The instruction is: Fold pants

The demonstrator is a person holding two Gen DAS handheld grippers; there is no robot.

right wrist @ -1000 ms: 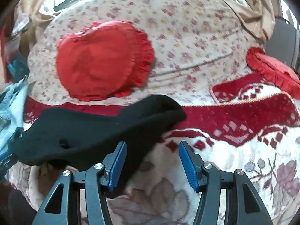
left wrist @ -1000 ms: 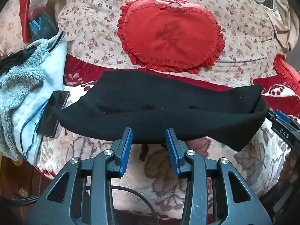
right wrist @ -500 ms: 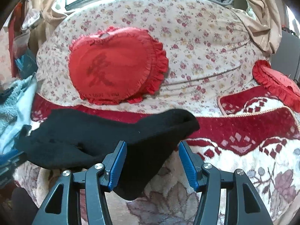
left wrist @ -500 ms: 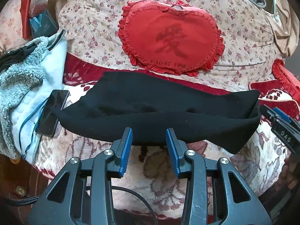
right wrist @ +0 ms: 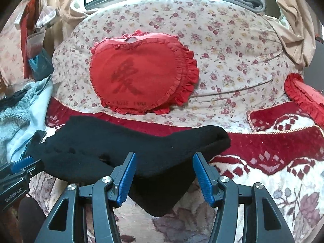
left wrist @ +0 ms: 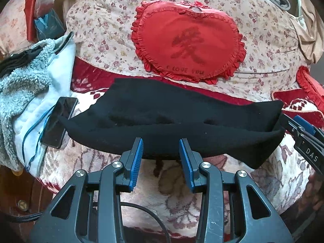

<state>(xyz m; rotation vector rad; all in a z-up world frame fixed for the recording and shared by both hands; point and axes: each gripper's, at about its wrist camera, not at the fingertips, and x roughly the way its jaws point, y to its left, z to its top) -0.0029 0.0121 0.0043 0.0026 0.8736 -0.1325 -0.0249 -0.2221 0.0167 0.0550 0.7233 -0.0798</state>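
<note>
While the black pants (left wrist: 174,121) are seen folded into a long band across the bedspread (left wrist: 202,202) ahead of both grippers, only the left wrist view shows a phone (left wrist: 58,123) at their far left end, on a pale fleece garment (left wrist: 26,85). A red heart cushion (right wrist: 141,75) is shown beyond the pants. The left gripper (left wrist: 161,148) is held open, its fingertips at the near edge, nothing gripped. The right gripper (right wrist: 164,168) is spread wider, with the pants' right end lying between its fingers, unclamped.
</note>
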